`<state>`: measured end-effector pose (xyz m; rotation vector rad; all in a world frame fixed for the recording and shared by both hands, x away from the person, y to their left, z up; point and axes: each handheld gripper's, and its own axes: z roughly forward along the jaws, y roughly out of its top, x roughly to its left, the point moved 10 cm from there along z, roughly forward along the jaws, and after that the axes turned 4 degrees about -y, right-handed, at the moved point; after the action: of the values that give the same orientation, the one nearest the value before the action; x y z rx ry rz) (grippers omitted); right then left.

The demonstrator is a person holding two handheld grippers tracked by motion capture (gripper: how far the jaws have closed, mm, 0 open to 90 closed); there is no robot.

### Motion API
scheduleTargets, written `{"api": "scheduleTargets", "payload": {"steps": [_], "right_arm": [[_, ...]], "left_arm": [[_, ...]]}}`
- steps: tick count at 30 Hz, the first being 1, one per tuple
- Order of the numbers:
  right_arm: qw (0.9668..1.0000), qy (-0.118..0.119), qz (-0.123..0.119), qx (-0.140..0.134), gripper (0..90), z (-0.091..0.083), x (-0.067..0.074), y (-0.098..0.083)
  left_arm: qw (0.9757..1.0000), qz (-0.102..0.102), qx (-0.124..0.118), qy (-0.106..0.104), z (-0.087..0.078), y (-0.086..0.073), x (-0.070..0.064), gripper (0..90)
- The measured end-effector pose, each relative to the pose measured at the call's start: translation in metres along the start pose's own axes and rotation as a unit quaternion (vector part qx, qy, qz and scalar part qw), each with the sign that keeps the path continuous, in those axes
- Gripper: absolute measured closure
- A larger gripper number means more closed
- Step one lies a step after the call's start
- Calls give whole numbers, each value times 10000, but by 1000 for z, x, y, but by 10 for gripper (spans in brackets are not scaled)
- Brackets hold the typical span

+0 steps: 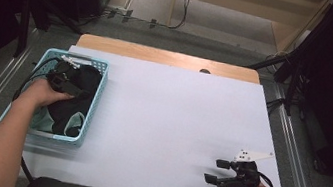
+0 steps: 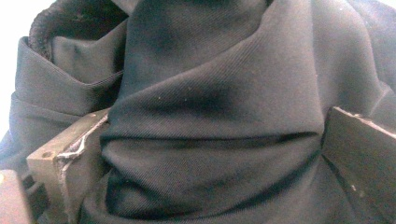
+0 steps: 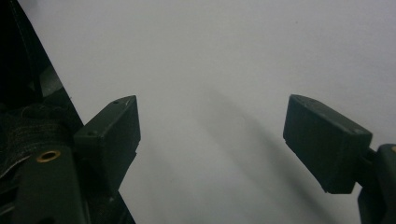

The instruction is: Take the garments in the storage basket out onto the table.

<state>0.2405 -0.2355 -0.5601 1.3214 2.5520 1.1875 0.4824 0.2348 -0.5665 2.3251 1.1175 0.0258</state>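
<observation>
A light blue basket point(image 1: 93, 107) stands at the table's left side and holds black cloth point(image 1: 90, 79) over a pale green piece point(image 1: 74, 124). My left gripper point(image 1: 69, 83) is down inside the basket, pressed into the black cloth. In the left gripper view a thick fold of this black cloth point(image 2: 210, 93) bulges between the jaws, which stand wide apart, so the left gripper point(image 2: 210, 140) is open. My right gripper point(image 1: 213, 170) rests low near the front right of the white table top point(image 1: 175, 120). It is open, and in the right gripper view the right gripper point(image 3: 210, 135) has bare white surface between its jaws.
A strip of bare wood point(image 1: 160, 54) runs along the table's far edge. Beyond it are floor cables and a wooden shelf unit point(image 1: 248, 10). Dark stands flank the table on both sides.
</observation>
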Motion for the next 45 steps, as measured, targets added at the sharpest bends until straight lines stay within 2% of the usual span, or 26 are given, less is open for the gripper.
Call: {"api": "scheduleTargets", "payload": {"steps": [2,4,8,9,10,11,13,15,16,18,19,20,22,23,26,27,28,30,34,36,40,42,44,45], "right_arm": [[10000,16,-27,16,175,1,1,0],[10000,17,-32,19,175,1,2,0],[10000,17,-40,0,175,1,2,1],[10000,16,-40,1,175,1,1,1],[10000,14,-35,9,175,1,1,1],[10000,10,-41,15,175,1,1,1],[10000,-1,-43,18,175,1,0,1],[10000,-5,-44,24,175,1,0,1],[10000,-6,-44,23,175,1,0,1],[10000,-11,-35,6,175,1,0,1],[10000,-18,-23,2,175,1,-1,1],[10000,-13,-20,-5,175,1,-1,1],[10000,-14,-7,-4,175,1,-2,1],[10000,-17,-10,0,176,1,-2,1],[10000,-19,-24,12,175,1,-1,1],[10000,-18,-27,7,175,1,-1,1],[10000,-19,-28,7,175,1,-1,1],[10000,-15,-19,2,175,1,-1,1],[10000,-15,-12,-13,175,0,-1,2],[10000,-18,-30,7,175,0,-1,2],[10000,-14,-57,6,175,1,0,2],[10000,-16,-70,16,176,1,0,2],[10000,-34,-83,19,176,1,0,3],[10000,-36,-79,18,176,1,0,3]], "left_arm": [[10000,-21,-39,-41,-1,0,-1,15],[9998,-20,-64,-199,-4,0,-5,100],[9994,-164,-46,-287,-7,-1,-7,220],[9994,-164,-46,-287,-7,-1,-7,279],[9981,-451,-102,-413,-10,-2,-7,347],[9972,-557,-138,-478,-11,-3,-7,399],[9954,-703,-208,-611,-12,-5,-7,489],[9950,-759,-226,-611,-13,-5,-8,533],[9954,-745,-208,-559,-14,-5,-8,537],[9972,-596,-169,-408,-15,-4,-9,533],[9972,-596,-169,-408,-15,-4,-9,507],[9980,-549,-130,-285,-14,-4,-7,470],[9976,-610,-156,-298,-14,-4,-6,412],[9960,-829,-139,-317,-14,-5,-3,376],[9955,-895,-113,-297,-14,-4,-3,359],[9966,-805,-75,-170,-14,-4,-2,338],[9974,-710,-64,-23,-14,-4,0,281],[9981,-604,-86,-9,-13,-3,0,258],[9981,-599,-148,-92,-12,-4,0,258],[9981,-577,-156,-158,-11,-3,-2,293],[9961,-673,-138,-549,-11,-3,-8,472],[9959,-642,-96,-636,-11,-3,-10,544],[9965,-579,-42,-599,-12,-2,-12,613],[9975,-496,28,-501,-13,-2,-13,633]]}}
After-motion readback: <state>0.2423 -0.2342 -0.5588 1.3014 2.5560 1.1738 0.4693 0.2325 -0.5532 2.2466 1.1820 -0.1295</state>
